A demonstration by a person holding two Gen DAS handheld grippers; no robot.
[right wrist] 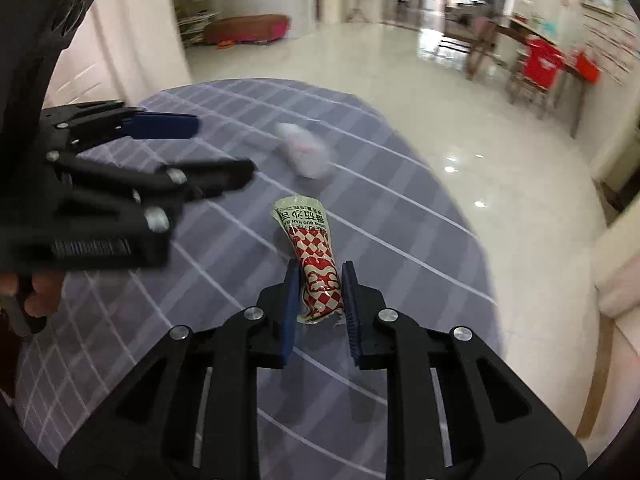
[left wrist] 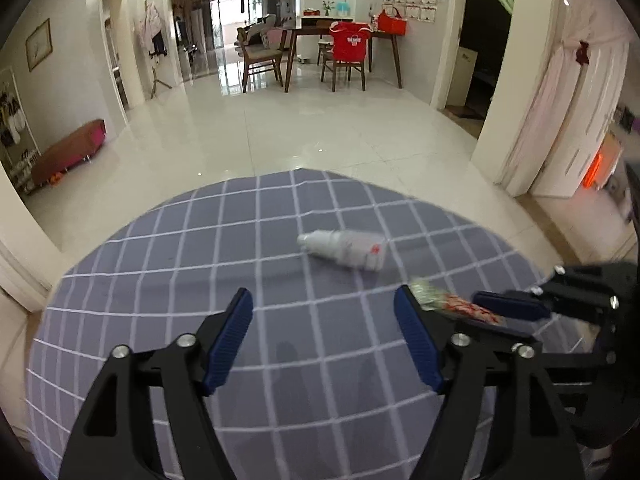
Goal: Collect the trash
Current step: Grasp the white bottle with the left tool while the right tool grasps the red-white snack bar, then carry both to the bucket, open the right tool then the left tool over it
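Nearest the right wrist camera, the right tool [right wrist: 320,300] has its blue pads pinched on the near end of a crumpled snack wrapper [right wrist: 310,248], red-and-white checked with a pale green printed top; the rest of the wrapper reaches away from the pads over the tabletop [right wrist: 400,216], which wears a grey cloth with a white grid. The left tool [left wrist: 324,344] stands with its pads spread wide and nothing between them, hovering over the cloth just left of the wrapper. A person's fingers [right wrist: 38,292] show below that tool in the right wrist view. Beyond the wrapper, farther across the cloth, a small white plastic bottle [left wrist: 344,249] lies on its side, apart from both tools. Past the bottle and the tabletop's far edge, glossy pale floor tiles [left wrist: 320,120] run to a wooden dining table [left wrist: 340,36] with a red garment [left wrist: 352,42] draped over a chair.
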